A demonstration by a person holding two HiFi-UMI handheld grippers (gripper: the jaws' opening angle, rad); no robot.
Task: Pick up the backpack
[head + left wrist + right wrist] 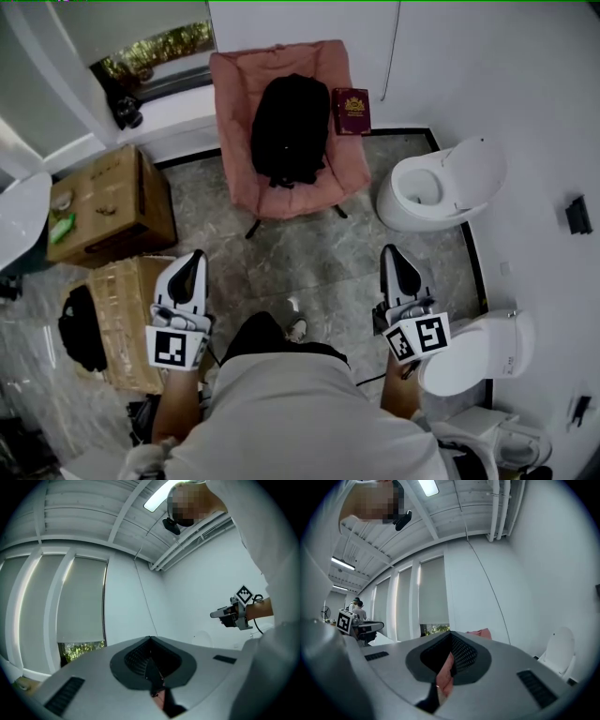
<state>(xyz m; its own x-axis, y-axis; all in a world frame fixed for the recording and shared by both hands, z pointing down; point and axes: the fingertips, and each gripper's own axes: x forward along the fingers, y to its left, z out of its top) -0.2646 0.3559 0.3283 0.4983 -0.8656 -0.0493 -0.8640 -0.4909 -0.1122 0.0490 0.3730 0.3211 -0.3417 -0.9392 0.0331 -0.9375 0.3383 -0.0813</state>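
The backpack (289,127) is plain black, the chair (234,122) salmon pink, the book (352,111) dark red with what seems to be a small gold emblem, the floor (309,262) grey with pale marble veins, the cardboard box (103,202) light brown, the toilet (455,178) white, and the left gripper (194,255) and right gripper (389,251) carry black-and-white square markers.

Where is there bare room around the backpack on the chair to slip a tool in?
Bare cushion of the chair shows left of the backpack and in front of it. The right side is crowded: a maroon book lies close beside it. The floor before the chair is open, between cardboard boxes and a white toilet.
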